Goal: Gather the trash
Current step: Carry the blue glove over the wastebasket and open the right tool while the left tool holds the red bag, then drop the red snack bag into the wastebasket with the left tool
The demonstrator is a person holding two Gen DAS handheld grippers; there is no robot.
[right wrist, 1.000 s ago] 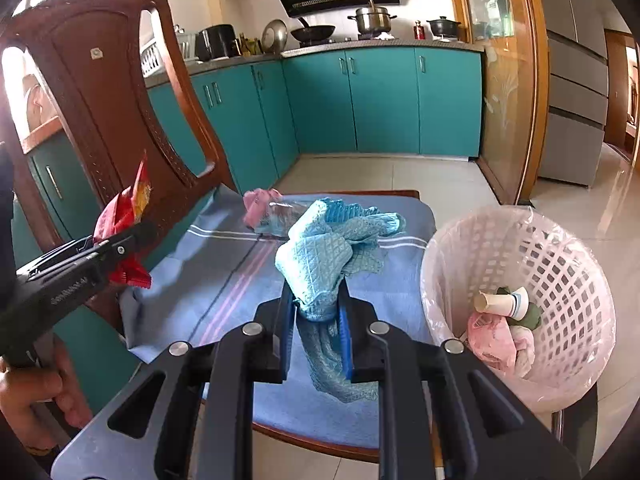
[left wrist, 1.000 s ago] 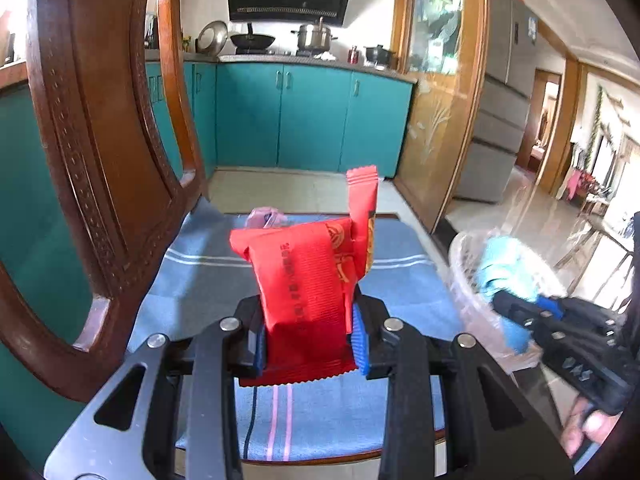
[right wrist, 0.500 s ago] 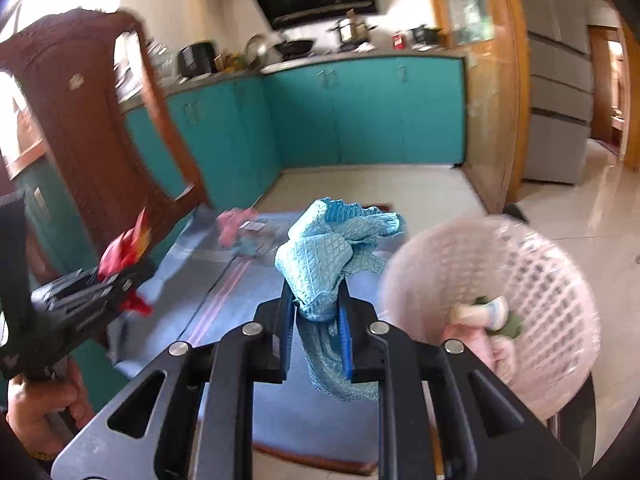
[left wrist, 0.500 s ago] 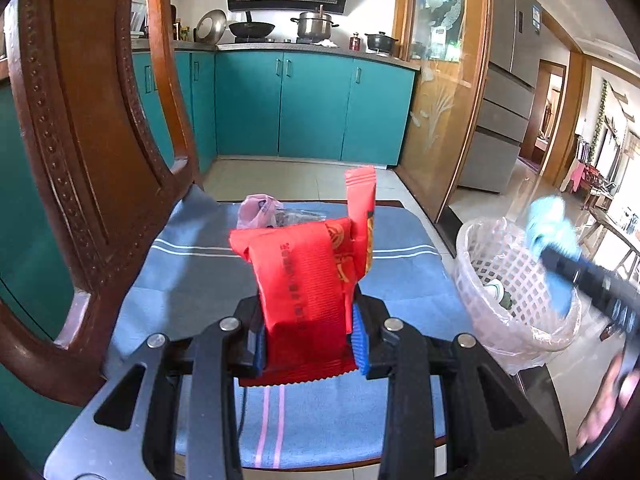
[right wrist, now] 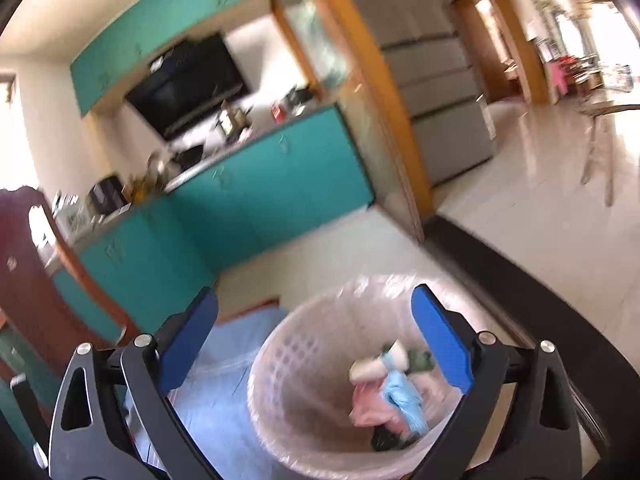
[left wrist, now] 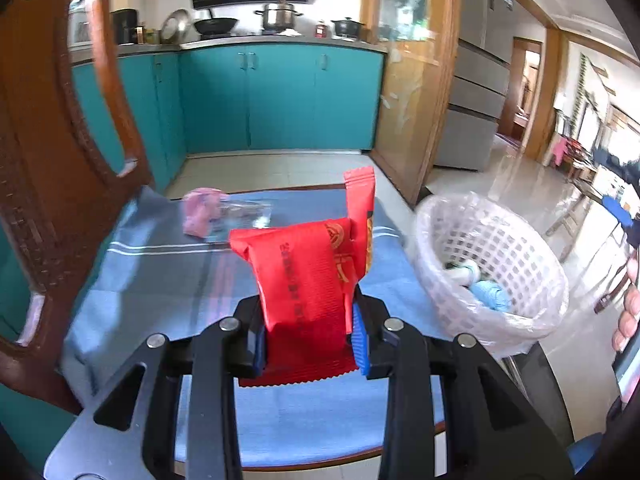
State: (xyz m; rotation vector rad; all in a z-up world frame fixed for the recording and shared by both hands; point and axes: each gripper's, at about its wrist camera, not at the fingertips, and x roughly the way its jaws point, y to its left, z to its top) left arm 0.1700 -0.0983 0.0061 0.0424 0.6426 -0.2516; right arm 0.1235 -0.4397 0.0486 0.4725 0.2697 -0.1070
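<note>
Your right tongs [right wrist: 316,340] are wide open over the basket [right wrist: 280,364], so keep your left tongs [left wrist: 310,332] squeezing the red packets [left wrist: 304,276], carry them right over the basket, then let go.

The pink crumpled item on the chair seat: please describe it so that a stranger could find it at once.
Find the wooden chair with its blue striped seat cloth. At the cloth's far edge lies the pink crumpled item, touching a clear plastic wrapper. It is the only pink thing on the seat.
</note>
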